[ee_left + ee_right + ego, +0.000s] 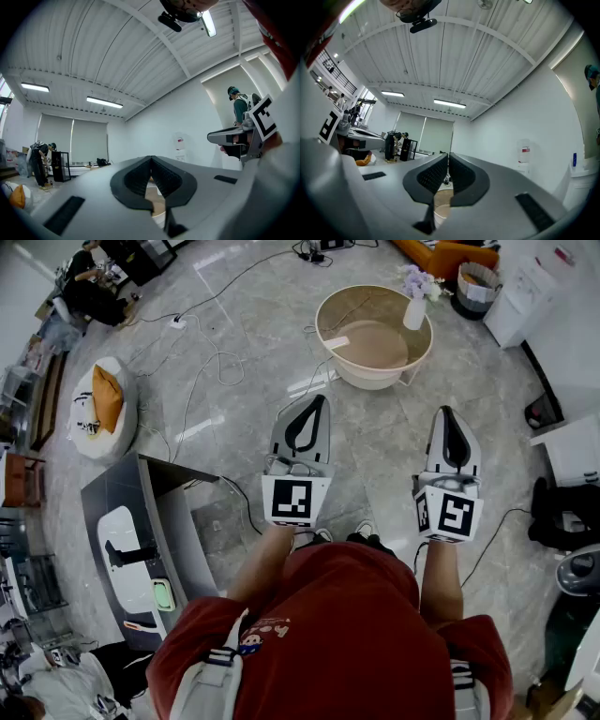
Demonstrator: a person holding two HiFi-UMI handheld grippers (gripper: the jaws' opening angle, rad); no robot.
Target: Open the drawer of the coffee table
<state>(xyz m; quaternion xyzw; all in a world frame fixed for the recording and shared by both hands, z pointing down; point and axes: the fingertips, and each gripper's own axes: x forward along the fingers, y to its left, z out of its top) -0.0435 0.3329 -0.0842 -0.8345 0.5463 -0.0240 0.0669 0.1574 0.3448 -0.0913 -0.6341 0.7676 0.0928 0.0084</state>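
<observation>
Coffee table point(375, 379) sits top-centre in head view, well ahead of both grippers. It's round and beige, tub-like w/ a raised rim and thin legs, on a glossy grey marble-look floor point(375, 442). I can't pick out its drawer. A pale rectangular bit by the near-left rim is too small to read. White vase point(414, 313) w/ lilac flowers stands at the table's far-right edge.

Left gripper point(317, 401) and right gripper point(448, 413) point toward the table, apart from it. Both have white shells w/ black inserts. Their own views show what head view can't: black ribbed pads point(136, 178), left jaws pressed together at the tips w/ nothing btw them, right jaws likewise closed and empty. Thru the gap under each pair only a beige sliver shows; otherwise mostly ceiling and walls. Person's red shirt point(347, 634) covers the lower part of head view.
</observation>
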